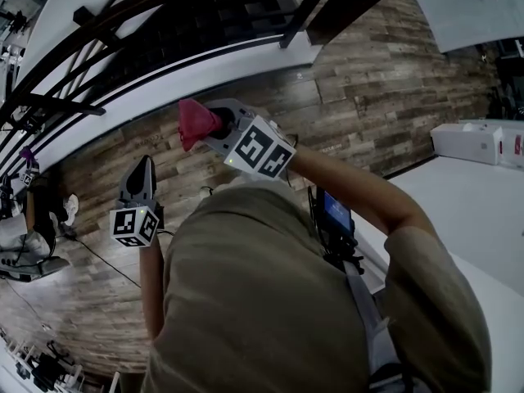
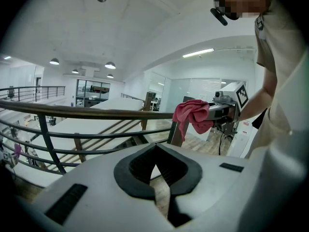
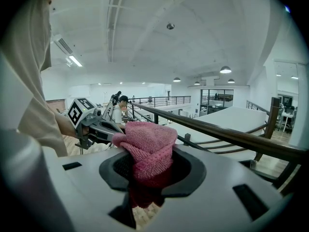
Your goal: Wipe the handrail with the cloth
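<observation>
right gripper pinching pink cloth, left gripper pressed together and empty, handrail ahead

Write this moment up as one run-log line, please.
right gripper: shut on cloth | left gripper: shut, empty | handrail: cloth not touching it | wiping: not yet begun

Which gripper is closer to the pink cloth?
Right. The right gripper is shut on the cloth; the left gripper, shut and empty, sits beside it, not touching the cloth.
</observation>
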Demonstrator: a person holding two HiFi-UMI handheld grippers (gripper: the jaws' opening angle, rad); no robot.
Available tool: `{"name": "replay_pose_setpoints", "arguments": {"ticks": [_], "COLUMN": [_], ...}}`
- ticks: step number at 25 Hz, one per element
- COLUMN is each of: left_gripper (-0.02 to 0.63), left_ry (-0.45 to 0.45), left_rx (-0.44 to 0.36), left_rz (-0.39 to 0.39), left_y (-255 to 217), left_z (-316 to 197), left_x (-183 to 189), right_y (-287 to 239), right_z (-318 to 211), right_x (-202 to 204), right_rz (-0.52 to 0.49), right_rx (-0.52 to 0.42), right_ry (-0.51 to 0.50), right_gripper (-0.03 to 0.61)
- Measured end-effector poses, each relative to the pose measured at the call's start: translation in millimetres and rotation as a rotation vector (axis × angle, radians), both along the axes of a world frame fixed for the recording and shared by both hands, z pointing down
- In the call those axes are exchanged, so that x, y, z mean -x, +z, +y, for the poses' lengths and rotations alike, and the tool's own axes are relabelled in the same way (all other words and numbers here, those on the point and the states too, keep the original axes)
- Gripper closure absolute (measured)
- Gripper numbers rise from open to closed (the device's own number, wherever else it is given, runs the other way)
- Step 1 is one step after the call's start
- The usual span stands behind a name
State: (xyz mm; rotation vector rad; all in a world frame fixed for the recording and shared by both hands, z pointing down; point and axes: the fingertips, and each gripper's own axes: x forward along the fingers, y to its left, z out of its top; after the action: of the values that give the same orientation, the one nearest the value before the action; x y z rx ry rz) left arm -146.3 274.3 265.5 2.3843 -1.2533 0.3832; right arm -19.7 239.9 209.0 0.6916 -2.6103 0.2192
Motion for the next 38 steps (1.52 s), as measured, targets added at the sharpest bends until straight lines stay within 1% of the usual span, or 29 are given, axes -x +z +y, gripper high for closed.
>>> {"name": "replay_pose_setpoints", "arguments": {"ticks": [7,10,13,15,19,22,26,30,34,38], "left_gripper": [0.597,0.597,0.597,0.597,0.597,0.597,0.597,0.597,0.597,0.597], "left_ry": [-0.015,-0.006,0.012,0.013,0.006,0.029,0.055,0.104,0.172,0.22], "left_rx": [-0.003,-0.002,0.002,0.001,-0.006,0.004,0.005,0.015,0.031,0.047], "left_rz": [-0.007,-0.006,0.006,0.012,0.024,0.034,0.047,0.064,0.087,0.083], "left_y": [0,6,5,5,5,3,-2,-1,1,8], "left_z": [2,6,16,21,23,33,52,71,89,102], "left_x": [5,-9,-22,-15,11,20,27,37,38,41], "right_y": [1,3,0,0,2,3,-1,-3,-1,2], "right_z": [-1,4,17,23,28,45,74,99,122,142], "right_x": [3,-12,-30,-23,1,9,15,27,30,31], "right_rz": [-0.003,-0.004,-0.008,-0.016,-0.019,0.002,0.023,0.027,0.041,0.039], "right_rx": [0.0,-0.002,-0.004,-0.011,-0.02,0.005,-0.011,-0.022,-0.013,-0.009], "right_ry": [-0.012,-0.003,0.043,0.067,0.09,0.109,0.13,0.189,0.256,0.31], "right_gripper": [0.449,0.449,0.449,0.449,0.449,0.449,0.449,0.449,0.449,0.449]}}
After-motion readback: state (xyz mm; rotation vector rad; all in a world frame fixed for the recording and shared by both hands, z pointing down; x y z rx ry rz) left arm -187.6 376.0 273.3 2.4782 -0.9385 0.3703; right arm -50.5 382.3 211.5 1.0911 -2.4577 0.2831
